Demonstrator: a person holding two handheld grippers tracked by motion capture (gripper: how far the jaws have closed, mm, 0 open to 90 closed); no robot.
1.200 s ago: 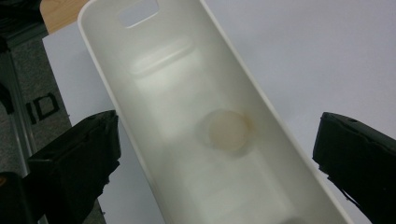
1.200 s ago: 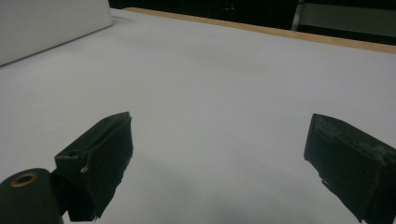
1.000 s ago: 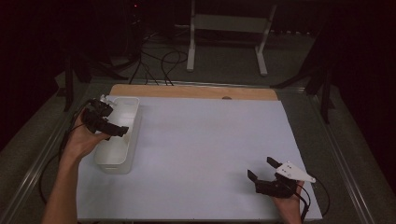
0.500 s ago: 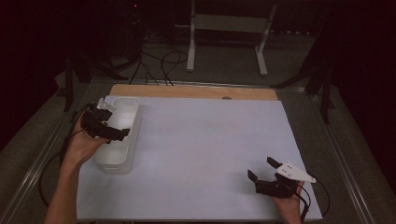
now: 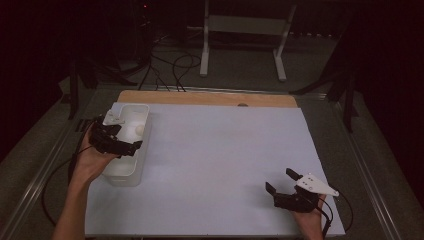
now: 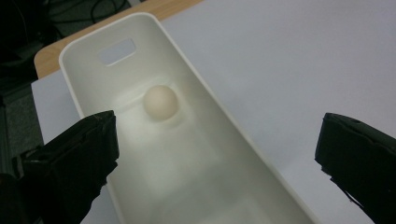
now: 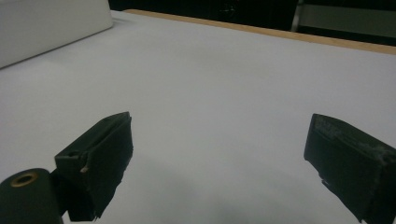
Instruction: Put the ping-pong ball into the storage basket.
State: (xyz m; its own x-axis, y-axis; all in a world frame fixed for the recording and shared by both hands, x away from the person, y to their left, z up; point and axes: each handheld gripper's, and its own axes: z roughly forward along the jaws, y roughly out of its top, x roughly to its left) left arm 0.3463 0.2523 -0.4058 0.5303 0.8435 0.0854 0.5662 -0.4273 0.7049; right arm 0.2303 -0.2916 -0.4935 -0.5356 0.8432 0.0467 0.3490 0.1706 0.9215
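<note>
A long white bin stands on the left side of the white sheet, with a small cream ball lying in its far half. My left gripper hovers over the bin's left rim, open and holding nothing. In the left gripper view the ball rests on the floor of the bin, ahead of the open left gripper. Near the sheet's front right corner my right gripper sits low, open and empty. In the right gripper view the right gripper looks over bare sheet.
A wooden strip borders the far side of the sheet. Metal rails run along the table's sides. Cables and a white stand sit on the dark floor beyond. The bin's outer wall is far off in the right gripper view.
My left gripper has slid a little toward the person along the bin, away from the ball. The right gripper has stayed put.
</note>
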